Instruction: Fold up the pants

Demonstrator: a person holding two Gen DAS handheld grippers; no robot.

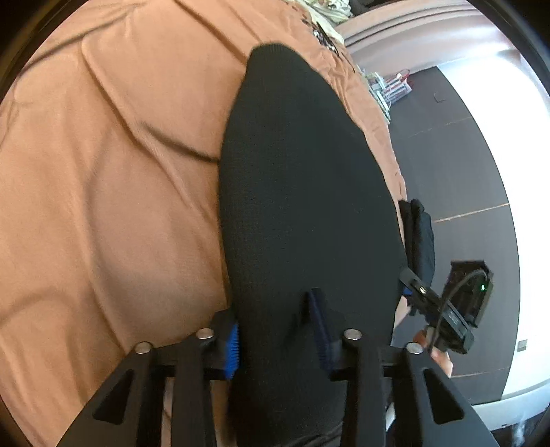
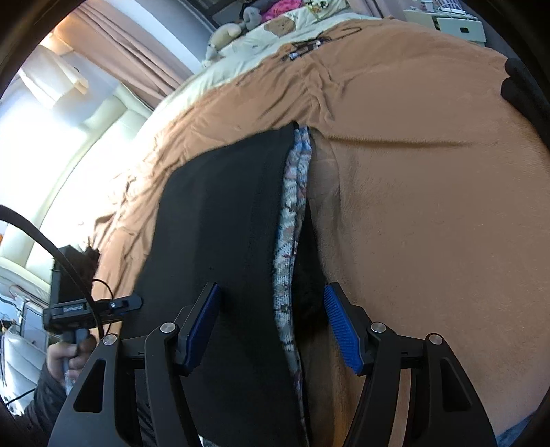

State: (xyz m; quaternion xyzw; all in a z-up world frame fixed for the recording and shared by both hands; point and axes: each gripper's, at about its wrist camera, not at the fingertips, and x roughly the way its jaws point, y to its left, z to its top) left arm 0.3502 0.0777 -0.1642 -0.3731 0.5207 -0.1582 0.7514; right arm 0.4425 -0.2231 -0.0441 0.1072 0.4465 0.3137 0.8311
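Observation:
Black pants (image 1: 302,192) lie stretched out on a tan bedspread (image 1: 103,172), running away from the camera. At the near end, my left gripper (image 1: 275,319) is shut on a bunched fold of them, and the cloth fills the gap between its blue pads (image 1: 232,350). In the right wrist view the pants (image 2: 220,213) show a patterned inner band (image 2: 292,213) along their right edge. My right gripper (image 2: 271,287) stands open over that edge, one pad (image 2: 202,326) above the black cloth and the other above the bedspread (image 2: 429,223).
The bed's edge and a dark floor (image 1: 447,154) lie to the right in the left wrist view. Another black cloth (image 1: 419,233) hangs at that edge. Pillows and soft toys (image 2: 240,27) sit at the head of the bed, with curtains (image 2: 137,51) beside them. A hand (image 2: 65,357) holds the other gripper's handle.

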